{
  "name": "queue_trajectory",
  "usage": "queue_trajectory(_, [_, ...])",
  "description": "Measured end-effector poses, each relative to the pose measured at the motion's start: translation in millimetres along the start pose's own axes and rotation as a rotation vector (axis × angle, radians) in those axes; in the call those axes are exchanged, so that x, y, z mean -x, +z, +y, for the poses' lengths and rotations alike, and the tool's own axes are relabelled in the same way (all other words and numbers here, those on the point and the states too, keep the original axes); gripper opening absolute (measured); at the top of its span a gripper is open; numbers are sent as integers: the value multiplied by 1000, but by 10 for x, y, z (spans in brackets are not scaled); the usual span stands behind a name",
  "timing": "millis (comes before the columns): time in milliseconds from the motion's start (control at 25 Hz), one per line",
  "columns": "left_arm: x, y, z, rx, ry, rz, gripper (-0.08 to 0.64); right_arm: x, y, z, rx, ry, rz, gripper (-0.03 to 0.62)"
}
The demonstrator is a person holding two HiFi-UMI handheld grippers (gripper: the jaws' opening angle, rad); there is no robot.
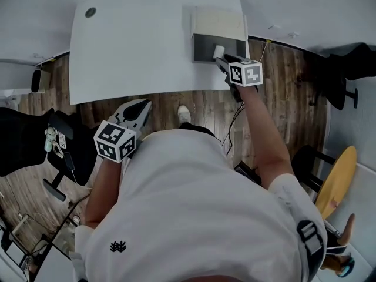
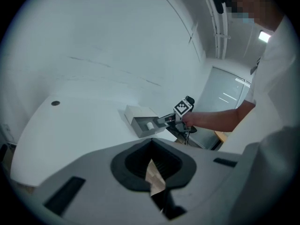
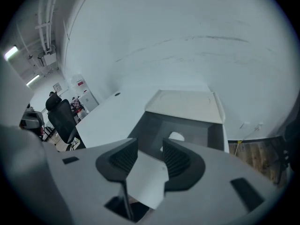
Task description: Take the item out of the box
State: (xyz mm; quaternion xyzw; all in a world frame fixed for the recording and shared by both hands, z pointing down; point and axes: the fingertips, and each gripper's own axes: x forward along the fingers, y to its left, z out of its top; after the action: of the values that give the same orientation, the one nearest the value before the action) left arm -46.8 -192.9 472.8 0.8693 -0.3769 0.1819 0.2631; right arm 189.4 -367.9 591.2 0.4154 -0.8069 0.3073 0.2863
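Two ribbed claws: right claw [image 3: 150,144] parted, empty, before grey box's [image 3: 187,124] white cylinder [image 3: 176,136]; left claw [image 2: 150,142] closed, empty.

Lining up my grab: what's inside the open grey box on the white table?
One small white roll-shaped item lies on the floor of the open grey box. The open right gripper hides that floor's near part.
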Motion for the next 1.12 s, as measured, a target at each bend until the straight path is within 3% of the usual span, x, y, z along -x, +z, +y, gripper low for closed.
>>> queue_trajectory(800, [-165, 64, 148, 70, 141, 1, 6, -695, -168, -540, -56, -5, 250, 239])
queue_trajectory(1120, [-120, 44, 145, 81, 169, 0, 6, -761, -220, -530, 13, -21, 341, 238])
